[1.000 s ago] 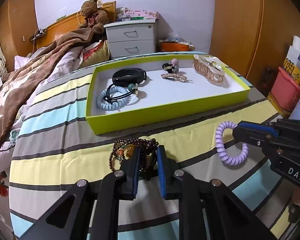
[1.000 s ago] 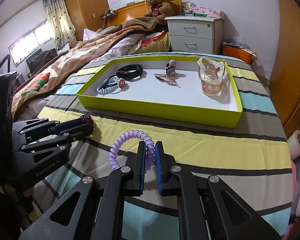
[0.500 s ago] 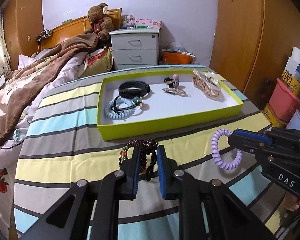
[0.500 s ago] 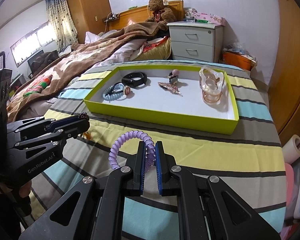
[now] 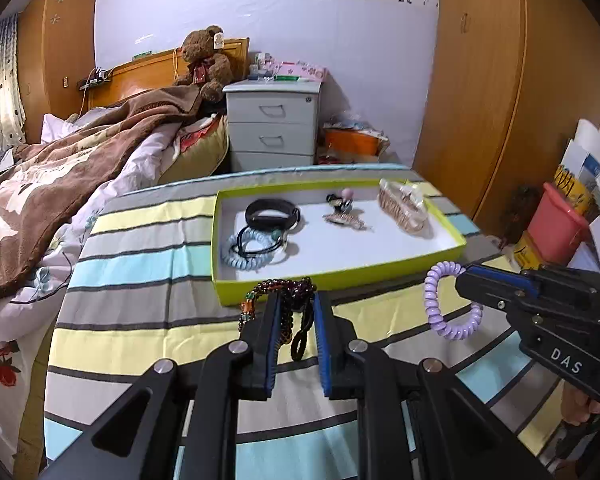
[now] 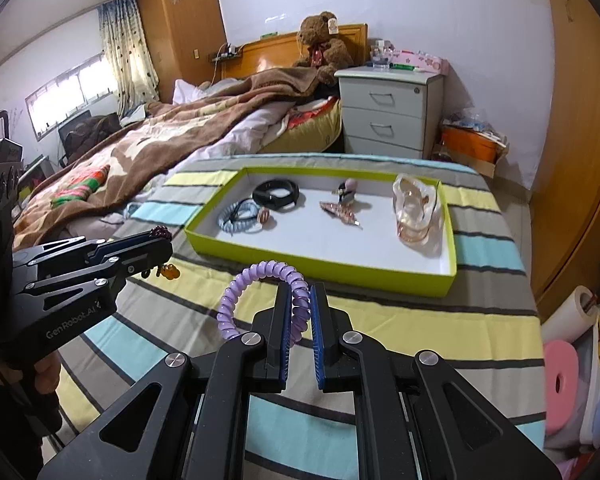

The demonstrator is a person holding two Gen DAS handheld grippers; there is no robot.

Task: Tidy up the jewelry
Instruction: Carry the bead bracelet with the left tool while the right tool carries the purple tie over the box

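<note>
Where bedroom wardrobes (image 5: 500,92) loom, striped tablecloth (image 5: 140,288).

Both wrist cams face tray (image 5: 452,249), left/right offset.

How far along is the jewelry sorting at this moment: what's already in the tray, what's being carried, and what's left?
Done: the tray already holds a black band, a blue coil tie, two hair clips and a claw clip. In hand: the left gripper clamps a bead bracelet, the right gripper a purple coil tie, both above the striped cloth. Left: placing both in the tray.
</note>
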